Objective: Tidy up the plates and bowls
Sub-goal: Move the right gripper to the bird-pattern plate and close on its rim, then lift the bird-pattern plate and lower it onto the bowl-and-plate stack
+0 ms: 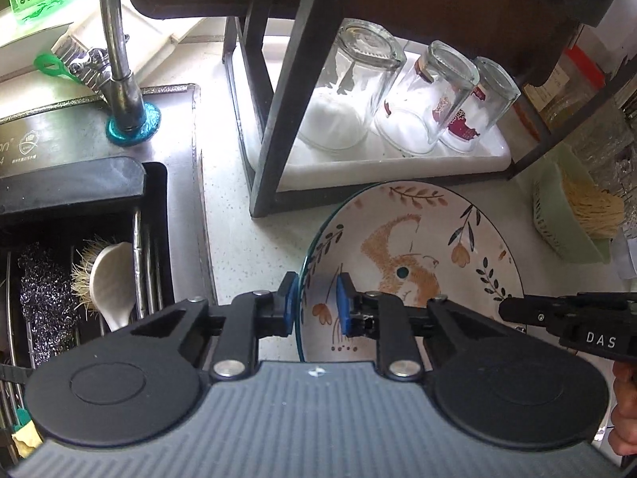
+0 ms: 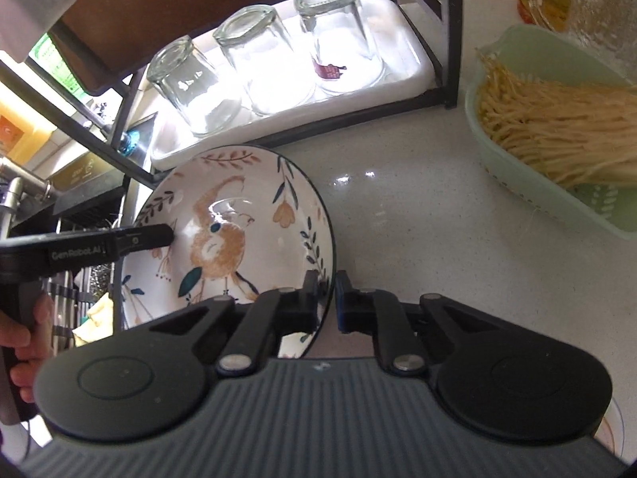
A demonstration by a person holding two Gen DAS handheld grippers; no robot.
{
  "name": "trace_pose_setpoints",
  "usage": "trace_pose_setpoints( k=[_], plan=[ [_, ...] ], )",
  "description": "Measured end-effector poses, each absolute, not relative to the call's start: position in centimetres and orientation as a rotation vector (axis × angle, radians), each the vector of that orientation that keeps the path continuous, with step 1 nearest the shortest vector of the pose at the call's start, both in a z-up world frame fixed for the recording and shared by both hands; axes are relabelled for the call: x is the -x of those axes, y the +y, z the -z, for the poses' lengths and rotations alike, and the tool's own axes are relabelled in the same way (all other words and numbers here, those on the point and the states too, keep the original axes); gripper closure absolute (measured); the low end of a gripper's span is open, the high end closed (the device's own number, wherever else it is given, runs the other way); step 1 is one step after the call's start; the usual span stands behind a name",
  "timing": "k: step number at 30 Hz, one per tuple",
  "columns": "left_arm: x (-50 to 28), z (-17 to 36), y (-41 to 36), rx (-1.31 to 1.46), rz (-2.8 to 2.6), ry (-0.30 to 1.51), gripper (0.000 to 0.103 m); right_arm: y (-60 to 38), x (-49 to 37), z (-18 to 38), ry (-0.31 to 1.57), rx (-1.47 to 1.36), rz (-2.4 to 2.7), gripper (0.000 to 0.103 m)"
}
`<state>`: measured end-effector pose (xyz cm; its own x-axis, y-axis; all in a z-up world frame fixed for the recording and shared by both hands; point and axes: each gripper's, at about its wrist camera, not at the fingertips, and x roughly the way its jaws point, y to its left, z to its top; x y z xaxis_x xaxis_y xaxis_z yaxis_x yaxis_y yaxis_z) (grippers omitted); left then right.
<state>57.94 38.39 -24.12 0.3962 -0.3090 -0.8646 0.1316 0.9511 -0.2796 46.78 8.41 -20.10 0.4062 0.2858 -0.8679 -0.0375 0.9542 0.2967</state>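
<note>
Bowl (image 1: 414,263) with a painted bird, tilted above the counter (image 2: 398,199), sits between both tongs: left tongs (image 1: 316,302) pinch its left rim, right tongs (image 2: 327,298) pinch its right rim. Beyond the tongs, three upturned glasses (image 2: 262,59) stand on a white tray (image 1: 398,159).

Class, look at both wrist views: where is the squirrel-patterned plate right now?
The squirrel-patterned plate sits on the pale countertop, just in front of the black rack holding three upturned glasses, with the sink on one side and the green basket on the other.
</note>
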Motion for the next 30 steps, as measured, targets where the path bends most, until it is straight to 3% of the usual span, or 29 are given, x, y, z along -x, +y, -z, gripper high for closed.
trace_pose_setpoints(
  k=[21, 30],
  plan=[
    [-56.9, 21.4, 38.7, 0.408, 0.394, 1.204, 0.078, 4.3, -43.0, 16.5, 1.119, -0.430, -0.186, 0.091],
    [-54.5, 17.8, 36.5, 0.401, 0.437, 1.151, 0.078, 2.0, -39.4, 13.9, 1.058, -0.493, -0.160, 0.091]
  ],
)
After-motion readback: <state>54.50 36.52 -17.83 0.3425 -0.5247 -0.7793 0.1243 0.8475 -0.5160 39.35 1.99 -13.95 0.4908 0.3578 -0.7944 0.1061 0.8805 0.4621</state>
